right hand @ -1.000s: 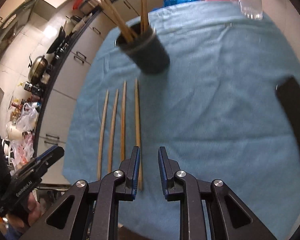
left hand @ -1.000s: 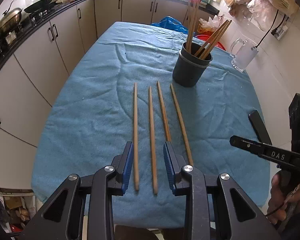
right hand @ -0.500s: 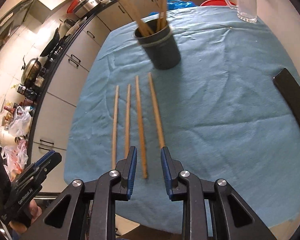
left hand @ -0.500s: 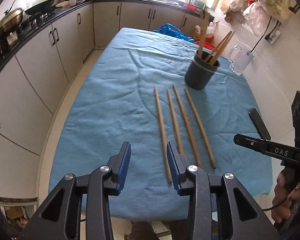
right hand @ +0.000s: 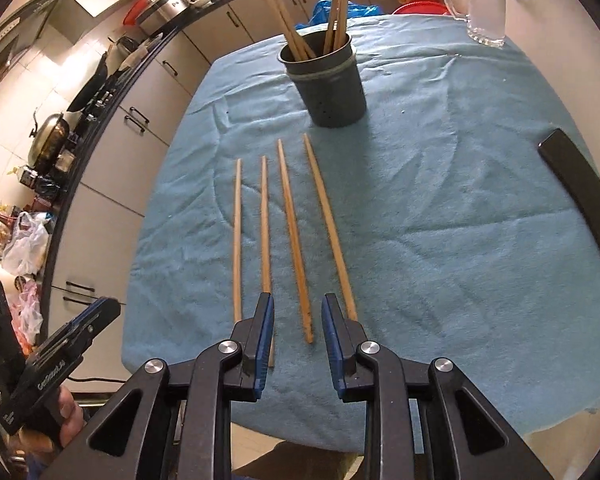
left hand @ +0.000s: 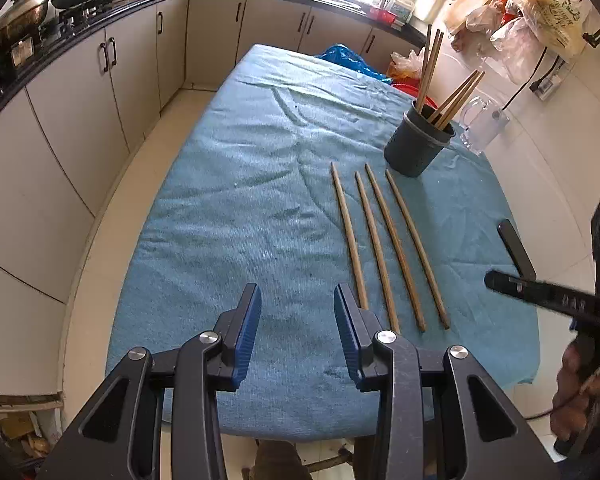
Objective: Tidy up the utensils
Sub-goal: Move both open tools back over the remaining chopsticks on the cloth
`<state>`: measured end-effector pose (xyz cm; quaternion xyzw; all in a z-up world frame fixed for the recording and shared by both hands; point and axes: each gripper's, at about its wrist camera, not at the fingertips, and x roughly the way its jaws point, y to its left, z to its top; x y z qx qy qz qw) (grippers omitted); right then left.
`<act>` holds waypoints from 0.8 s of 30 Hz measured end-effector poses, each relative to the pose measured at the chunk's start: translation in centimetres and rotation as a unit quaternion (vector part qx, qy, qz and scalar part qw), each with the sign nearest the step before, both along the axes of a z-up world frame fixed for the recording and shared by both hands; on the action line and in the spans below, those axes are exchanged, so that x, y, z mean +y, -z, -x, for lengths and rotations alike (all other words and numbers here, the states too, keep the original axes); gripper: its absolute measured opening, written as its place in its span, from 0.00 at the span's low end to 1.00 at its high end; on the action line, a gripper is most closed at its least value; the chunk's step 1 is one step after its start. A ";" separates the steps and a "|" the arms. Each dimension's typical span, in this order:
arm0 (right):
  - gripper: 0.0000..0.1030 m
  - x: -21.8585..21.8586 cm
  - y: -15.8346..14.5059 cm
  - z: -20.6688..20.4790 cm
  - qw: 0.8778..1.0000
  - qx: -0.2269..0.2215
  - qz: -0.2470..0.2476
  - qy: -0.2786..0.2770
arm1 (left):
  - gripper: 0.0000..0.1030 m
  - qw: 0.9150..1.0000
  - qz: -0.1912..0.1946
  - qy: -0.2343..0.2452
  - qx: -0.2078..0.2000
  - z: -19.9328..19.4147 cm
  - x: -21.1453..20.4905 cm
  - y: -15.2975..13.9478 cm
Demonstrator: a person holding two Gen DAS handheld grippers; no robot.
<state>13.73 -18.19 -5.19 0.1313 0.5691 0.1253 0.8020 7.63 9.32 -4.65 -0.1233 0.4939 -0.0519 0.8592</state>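
Four loose wooden chopsticks (right hand: 288,236) lie side by side on the blue-towelled table (right hand: 440,200), near its front edge, just before the dark cylindrical holder (right hand: 328,84) containing more chopsticks. The right gripper (right hand: 296,332), jaws apart, straddles one chopstick's near end. The left gripper (left hand: 296,332), jaws apart, holds nothing.

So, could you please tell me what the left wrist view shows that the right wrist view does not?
Only the left wrist view shows the bulging plastic bags hanging on the wall and the open left hand-held gripper up close.

Only the right wrist view shows the red basin behind the table and the open right hand-held gripper straddling a chopstick end.

Both show four loose chopsticks, the dark holder, glass mug and blue cloth.
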 end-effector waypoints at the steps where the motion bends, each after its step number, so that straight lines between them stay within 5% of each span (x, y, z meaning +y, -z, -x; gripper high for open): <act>1: 0.26 0.1 0.0 -0.5 1.000 -0.002 0.006 -0.003 | 0.35 1.000 0.000 -0.001 0.002 -0.1 0.0 0.1; 13: 0.26 1.7 4.0 -11.4 0.998 0.014 0.026 -0.050 | 0.35 0.999 0.006 -0.044 0.031 -1.1 0.4 2.0; 24: 0.25 4.0 7.5 -16.2 0.996 0.031 0.048 -0.068 | 0.35 0.996 -0.003 -0.070 0.050 -0.6 1.3 3.4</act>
